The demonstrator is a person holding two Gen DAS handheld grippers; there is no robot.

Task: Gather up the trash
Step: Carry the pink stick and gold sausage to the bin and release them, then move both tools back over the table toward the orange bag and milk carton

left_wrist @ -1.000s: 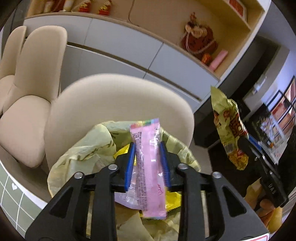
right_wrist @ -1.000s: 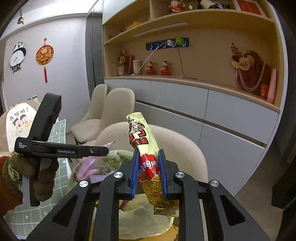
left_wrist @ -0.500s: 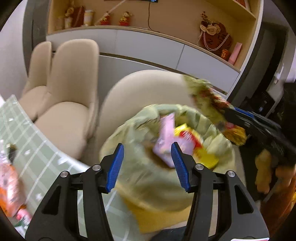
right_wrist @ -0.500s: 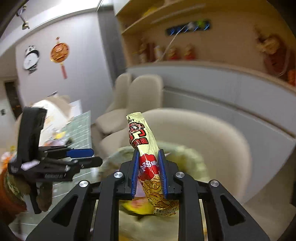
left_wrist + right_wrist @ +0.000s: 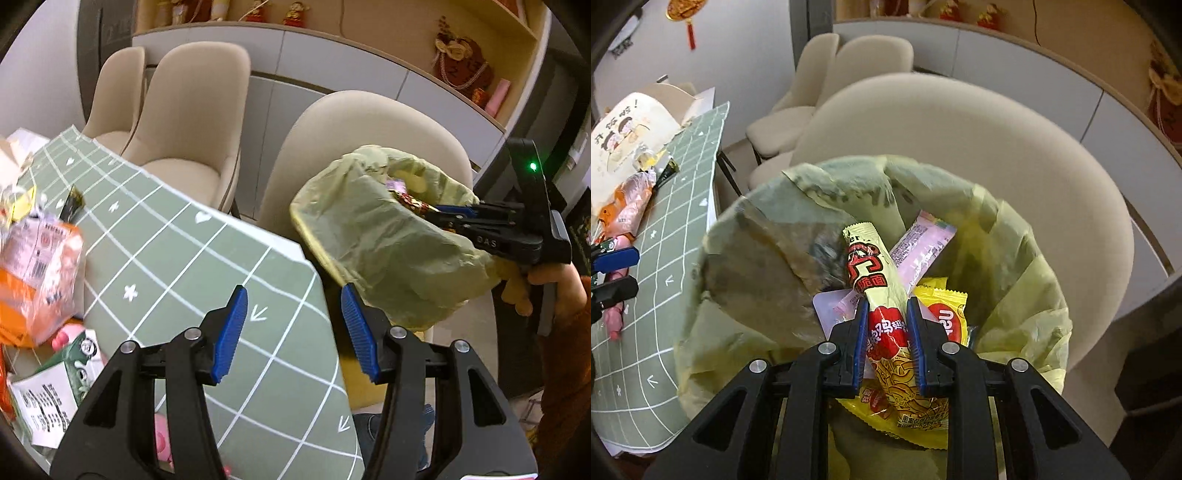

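A bin lined with a yellow-green bag [image 5: 764, 280] stands by a cream chair; it shows from the side as the bag [image 5: 380, 236] in the left wrist view. My right gripper [image 5: 885, 325] is shut on a yellow and red snack wrapper [image 5: 871, 273] and holds it over the bin's mouth. Inside lie a pink wrapper [image 5: 923, 247] and a yellow packet [image 5: 945, 317]. My left gripper [image 5: 293, 325] stands open with nothing between its fingers, above the edge of the green grid mat [image 5: 184, 258]. The right gripper [image 5: 491, 225] also shows there, reaching into the bag.
Loose trash lies at the mat's left: an orange and clear packet [image 5: 37, 273], a white printed wrapper [image 5: 48, 398] and pink bits [image 5: 162, 439]. Cream chairs [image 5: 184, 122] stand behind the table, with cabinets and shelves beyond. A person's hand in an orange sleeve [image 5: 557, 306] holds the right gripper.
My left gripper let go of the pink wrapper, which now lies in the bin, and swung left over the mat. My right gripper came down over the bin with the snack wrapper.
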